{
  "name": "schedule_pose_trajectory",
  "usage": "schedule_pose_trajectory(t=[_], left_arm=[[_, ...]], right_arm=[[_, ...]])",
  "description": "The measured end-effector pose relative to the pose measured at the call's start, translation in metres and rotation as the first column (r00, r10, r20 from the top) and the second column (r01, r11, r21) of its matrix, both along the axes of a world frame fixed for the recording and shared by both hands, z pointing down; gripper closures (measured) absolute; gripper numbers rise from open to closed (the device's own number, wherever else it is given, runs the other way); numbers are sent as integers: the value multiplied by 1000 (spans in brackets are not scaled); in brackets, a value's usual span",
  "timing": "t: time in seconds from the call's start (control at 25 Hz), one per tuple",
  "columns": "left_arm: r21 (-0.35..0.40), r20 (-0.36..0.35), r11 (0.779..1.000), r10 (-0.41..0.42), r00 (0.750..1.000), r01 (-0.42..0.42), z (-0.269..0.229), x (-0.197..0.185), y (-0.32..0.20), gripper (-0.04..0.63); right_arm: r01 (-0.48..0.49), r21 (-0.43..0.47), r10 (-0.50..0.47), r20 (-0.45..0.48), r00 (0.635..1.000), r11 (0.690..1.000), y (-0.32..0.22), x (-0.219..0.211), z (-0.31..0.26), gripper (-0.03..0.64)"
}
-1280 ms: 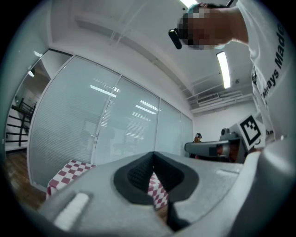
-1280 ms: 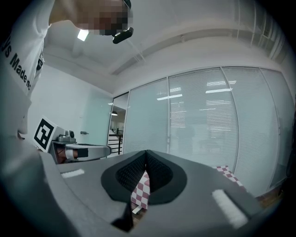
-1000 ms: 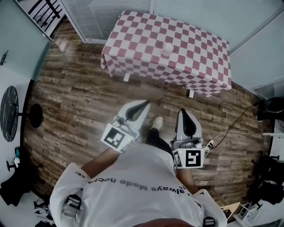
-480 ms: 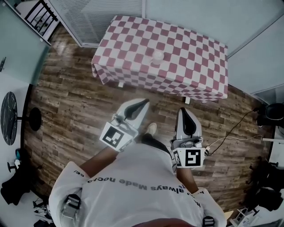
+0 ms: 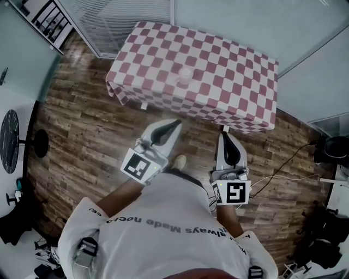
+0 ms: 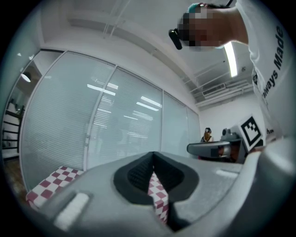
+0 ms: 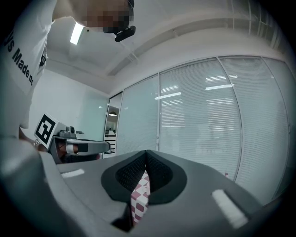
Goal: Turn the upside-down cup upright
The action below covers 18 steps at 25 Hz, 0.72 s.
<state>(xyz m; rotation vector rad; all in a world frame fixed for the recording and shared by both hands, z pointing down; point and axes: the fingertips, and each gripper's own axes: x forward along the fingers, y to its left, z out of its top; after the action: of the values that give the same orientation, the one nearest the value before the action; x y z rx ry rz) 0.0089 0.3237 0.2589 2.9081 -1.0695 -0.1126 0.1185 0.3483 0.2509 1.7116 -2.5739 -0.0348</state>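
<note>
A small pale cup (image 5: 185,73) stands on the table with the red-and-white checked cloth (image 5: 229,82), near its middle; from this height I cannot tell which way up it is. My left gripper (image 5: 175,126) and right gripper (image 5: 225,137) are held level over the wooden floor, short of the table's near edge, both pointing at it. Both are shut with nothing between the jaws. In the left gripper view (image 6: 153,159) and the right gripper view (image 7: 147,156) only a sliver of checked cloth shows past the closed pads; the cup is hidden.
Glass walls with blinds (image 5: 125,16) stand behind the table. A round black side table (image 5: 8,141) is at the left, cables and dark gear (image 5: 327,150) lie at the right. Wooden floor (image 5: 82,125) lies between me and the table.
The table and cup have drawn nearer and shifted left in the head view as I walk toward them. Both grippers stay shut in front of me.
</note>
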Motion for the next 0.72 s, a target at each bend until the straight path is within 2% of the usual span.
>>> schedule_pose_trajectory(t=[0.24,0.44,0.72], left_arm=[[6,24,1000,-13,1000,13,1,11,-12,592],[-2,-2,1000,-29,1000,29,-1,18,-26,592],[12,0,999,-37,999,37,4,8,-62,592]], right_arm=[[16,-4,-16,4,1000,1000,-11,11,-1,615],[24,-9,-24,3,1000,1000,-26,16,2,615],[45,-8,-45,-10,999,999,-64,5,4,615]])
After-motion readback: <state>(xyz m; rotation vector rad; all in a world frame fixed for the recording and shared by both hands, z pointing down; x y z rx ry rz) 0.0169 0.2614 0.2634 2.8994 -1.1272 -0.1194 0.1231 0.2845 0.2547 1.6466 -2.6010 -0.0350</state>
